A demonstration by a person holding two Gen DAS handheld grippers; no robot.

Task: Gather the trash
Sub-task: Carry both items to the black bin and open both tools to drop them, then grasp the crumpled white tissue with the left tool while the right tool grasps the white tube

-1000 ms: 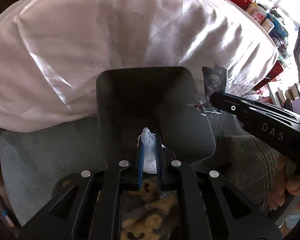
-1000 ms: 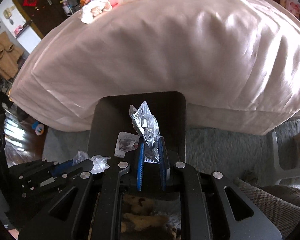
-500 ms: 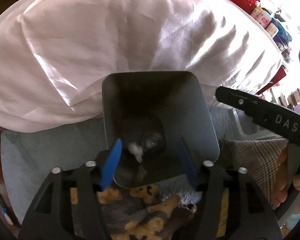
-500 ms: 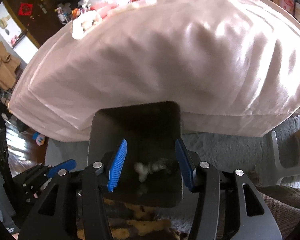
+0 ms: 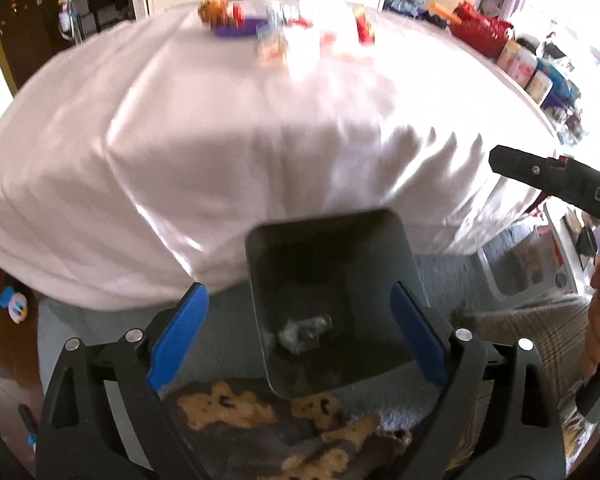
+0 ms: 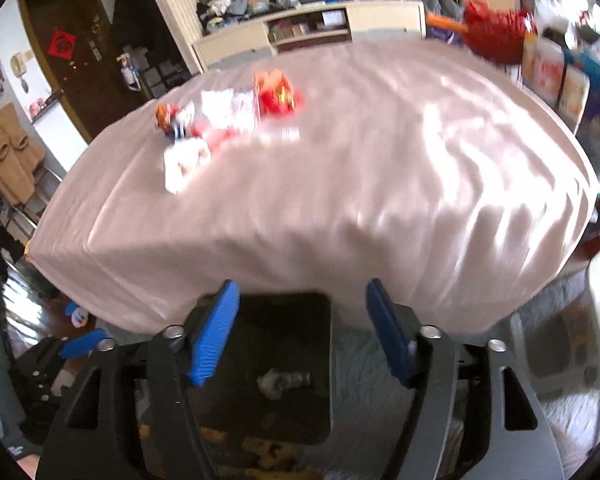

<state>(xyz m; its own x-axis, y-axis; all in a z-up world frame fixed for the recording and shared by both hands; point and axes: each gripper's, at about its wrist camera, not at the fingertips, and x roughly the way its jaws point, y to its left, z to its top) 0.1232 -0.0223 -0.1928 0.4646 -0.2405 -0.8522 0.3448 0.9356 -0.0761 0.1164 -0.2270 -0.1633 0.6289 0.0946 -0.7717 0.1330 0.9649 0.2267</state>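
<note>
Both grippers are pointing steeply downward. The left gripper (image 5: 296, 334) is standing with its 2 blue pads (image 5: 178, 338) wide apart after just opening, nothing between them. The right gripper (image 6: 302, 332) is likewise gaping, freshly opened and gripping nothing. A hand (image 5: 598, 320) is gripping the right gripper's handle.
</note>
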